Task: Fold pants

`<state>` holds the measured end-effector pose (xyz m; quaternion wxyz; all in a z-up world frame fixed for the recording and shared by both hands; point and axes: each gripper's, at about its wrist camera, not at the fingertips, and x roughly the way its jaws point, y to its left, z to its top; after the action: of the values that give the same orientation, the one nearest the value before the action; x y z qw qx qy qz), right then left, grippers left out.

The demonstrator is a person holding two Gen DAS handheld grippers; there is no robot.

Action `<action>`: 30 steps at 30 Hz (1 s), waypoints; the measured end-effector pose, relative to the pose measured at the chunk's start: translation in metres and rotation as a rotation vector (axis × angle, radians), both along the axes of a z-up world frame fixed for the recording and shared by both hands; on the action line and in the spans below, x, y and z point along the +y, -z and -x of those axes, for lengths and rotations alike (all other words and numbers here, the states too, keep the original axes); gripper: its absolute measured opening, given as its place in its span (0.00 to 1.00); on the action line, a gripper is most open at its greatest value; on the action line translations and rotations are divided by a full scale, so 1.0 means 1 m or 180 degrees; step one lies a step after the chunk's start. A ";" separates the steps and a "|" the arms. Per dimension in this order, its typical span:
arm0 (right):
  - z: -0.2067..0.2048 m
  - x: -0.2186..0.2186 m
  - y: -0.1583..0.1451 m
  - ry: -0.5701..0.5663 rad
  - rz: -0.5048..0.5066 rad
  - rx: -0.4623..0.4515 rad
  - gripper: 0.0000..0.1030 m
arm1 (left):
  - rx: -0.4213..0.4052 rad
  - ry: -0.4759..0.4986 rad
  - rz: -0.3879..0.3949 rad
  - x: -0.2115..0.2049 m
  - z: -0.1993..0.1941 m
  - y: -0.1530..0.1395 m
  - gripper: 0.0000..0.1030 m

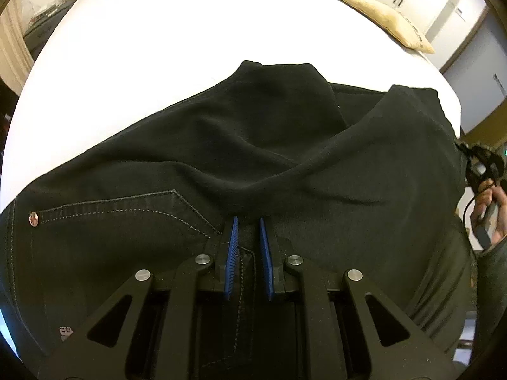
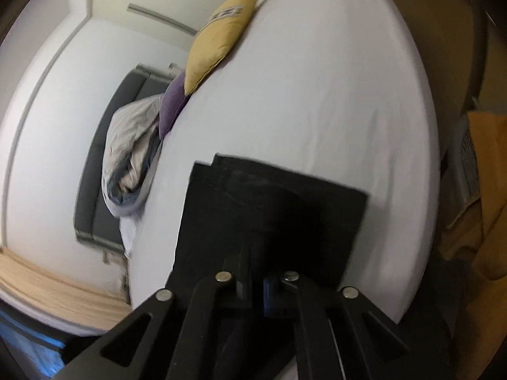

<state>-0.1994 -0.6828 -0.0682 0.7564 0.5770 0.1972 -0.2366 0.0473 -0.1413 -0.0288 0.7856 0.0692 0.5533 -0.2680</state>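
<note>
The left gripper, narrowly parted, rests over the seam of the black pants spread across the near end of the white bed, while the right gripper grips the pant hems, with yellow cushion far off.

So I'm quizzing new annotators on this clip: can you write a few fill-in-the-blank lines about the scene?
1. The black denim pants lie on a ____ bedsheet.
2. The left tool has ____ finger pads.
3. The purple cushion sits beside a ____ cushion.

Missing words: white; blue; yellow
</note>
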 end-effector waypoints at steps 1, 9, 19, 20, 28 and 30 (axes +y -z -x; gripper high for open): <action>0.004 -0.002 0.000 0.0036 0.0008 -0.0021 0.04 | 0.0017 -0.0029 0.0022 -0.001 -0.001 -0.001 0.14; 0.015 -0.005 -0.002 0.0186 0.0038 -0.0210 0.04 | 0.0046 -0.0207 0.0241 -0.001 -0.010 -0.005 0.14; 0.030 0.001 0.021 0.0338 -0.0129 -0.0269 0.03 | 0.0005 -0.0248 0.0452 0.019 -0.012 -0.001 0.14; 0.031 0.001 0.022 0.0341 -0.0141 -0.0272 0.03 | 0.0002 -0.0250 0.0493 0.022 -0.013 0.000 0.14; 0.054 -0.001 -0.027 0.0714 0.0277 0.0543 0.54 | -0.0037 -0.0304 0.0659 0.030 -0.020 0.004 0.14; 0.040 0.007 -0.066 0.0493 0.0640 0.0502 0.54 | -0.0035 -0.0331 0.0748 0.034 -0.020 0.008 0.14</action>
<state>-0.2397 -0.6763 -0.0020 0.7721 0.4914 0.1862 -0.3573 0.0674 -0.1069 -0.0368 0.8042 -0.0507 0.5166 -0.2895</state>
